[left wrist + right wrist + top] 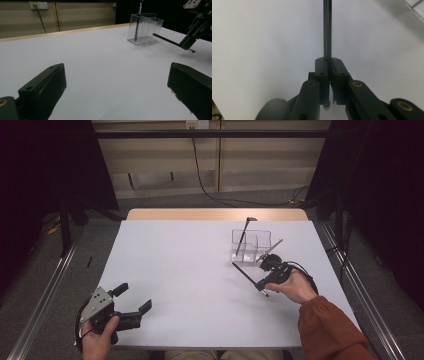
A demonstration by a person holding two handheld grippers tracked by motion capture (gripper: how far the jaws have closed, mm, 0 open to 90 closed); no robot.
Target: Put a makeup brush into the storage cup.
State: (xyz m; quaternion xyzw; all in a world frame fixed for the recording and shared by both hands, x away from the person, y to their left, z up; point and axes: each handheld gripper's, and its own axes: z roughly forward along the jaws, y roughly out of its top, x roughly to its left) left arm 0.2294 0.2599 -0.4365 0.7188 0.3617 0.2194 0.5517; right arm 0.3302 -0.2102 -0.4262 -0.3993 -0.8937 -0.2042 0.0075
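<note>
Right tongs [263,281] clamped on thin black rod [244,273] beside clear divided box [251,245]; left tongs [133,300] apart above white worktop [190,270].

A thin black rod [246,273] (slim, straight) slants just above the counter [190,285], near a clear divided holder [251,245] with another rod [243,236] upright inside.
</note>
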